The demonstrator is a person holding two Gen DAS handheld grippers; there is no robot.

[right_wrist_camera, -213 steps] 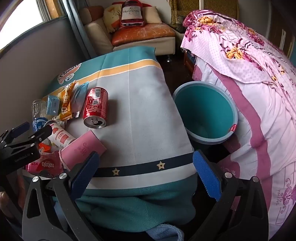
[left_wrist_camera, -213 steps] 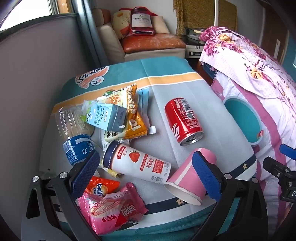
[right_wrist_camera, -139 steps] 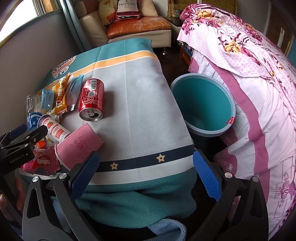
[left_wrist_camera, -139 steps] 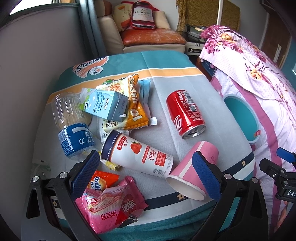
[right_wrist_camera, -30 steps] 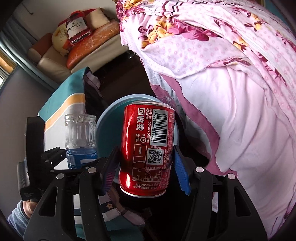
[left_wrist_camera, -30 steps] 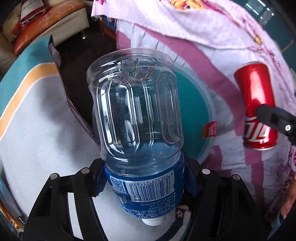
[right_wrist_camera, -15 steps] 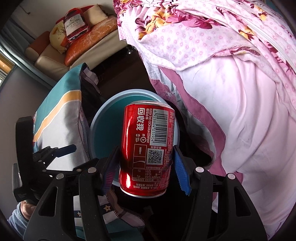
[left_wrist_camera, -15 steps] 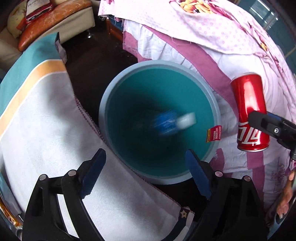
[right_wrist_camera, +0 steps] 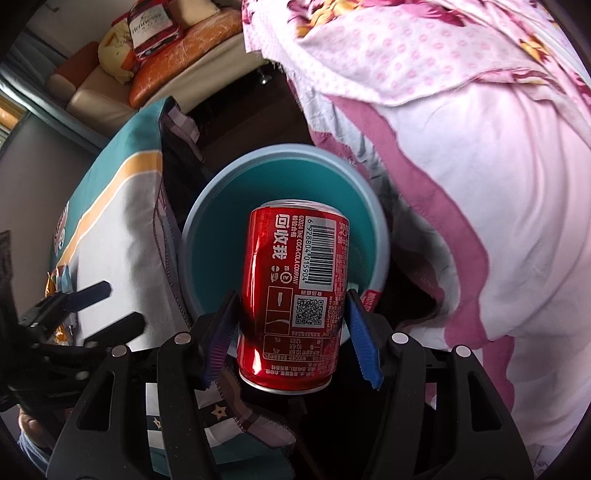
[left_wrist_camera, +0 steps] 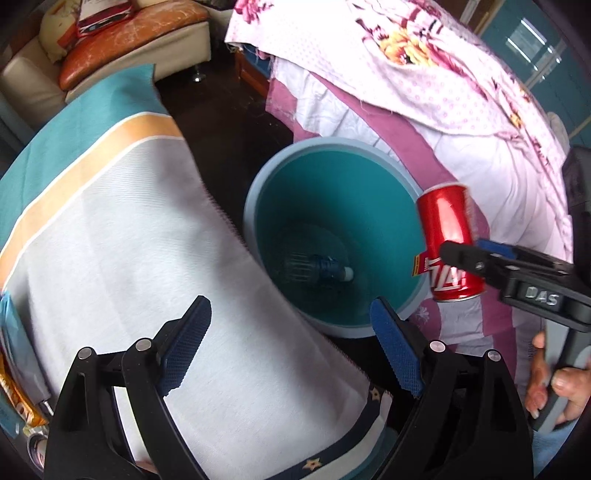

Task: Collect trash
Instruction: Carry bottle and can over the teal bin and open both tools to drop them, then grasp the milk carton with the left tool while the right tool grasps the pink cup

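Observation:
A teal bin (left_wrist_camera: 332, 206) stands on the floor between the covered table (left_wrist_camera: 129, 236) and the bed. A clear plastic bottle with a blue label (left_wrist_camera: 317, 267) lies at the bin's bottom. My left gripper (left_wrist_camera: 291, 347) is open and empty, above the table's edge next to the bin. My right gripper (right_wrist_camera: 291, 339) is shut on a red cola can (right_wrist_camera: 295, 295), held upright over the bin (right_wrist_camera: 207, 236). The can (left_wrist_camera: 448, 243) also shows in the left wrist view, above the bin's right rim.
A bed with pink floral bedding (left_wrist_camera: 424, 74) lies to the right of the bin. A sofa with an orange cushion (left_wrist_camera: 122, 33) stands at the back. Snack wrappers (left_wrist_camera: 14, 376) lie at the table's left edge. Dark floor (left_wrist_camera: 225, 110) lies behind the bin.
My left gripper opened and let the bottle drop into the bin, then drew back toward the table. My right gripper brought the can closer over the bin.

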